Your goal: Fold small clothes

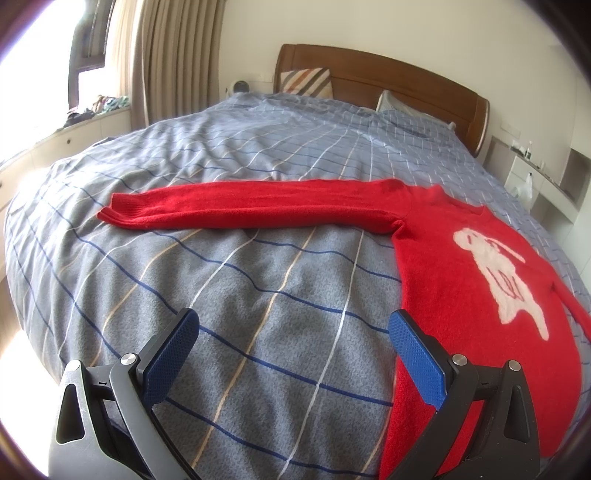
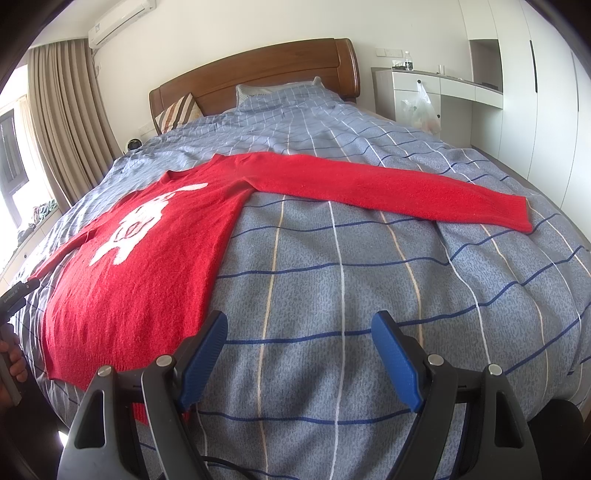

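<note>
Sweater (image 1: 461, 295), red with a white animal figure and no legible lettering, lies flat; both tongs (image 1: 291, 354) (image 2: 299, 358) gape empty.

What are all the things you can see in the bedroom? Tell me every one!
sweater: one, red with a white animal picture, spread flat on the bed, sleeves stretched out to both sides
bedcover: one, grey-blue with white, navy and tan lines, over the whole bed
headboard: one, brown wood, far end of the bed
striped cushion: one, brown and cream, against the headboard
pillow: one, pale, by the headboard
curtains: beige, by the window
air conditioner: one, white, high on the wall
plastic bag: one, clear, hanging on the white cabinet
left gripper: one, black with blue pads, jaws open, empty
right gripper: one, same colours, jaws open, empty
</note>
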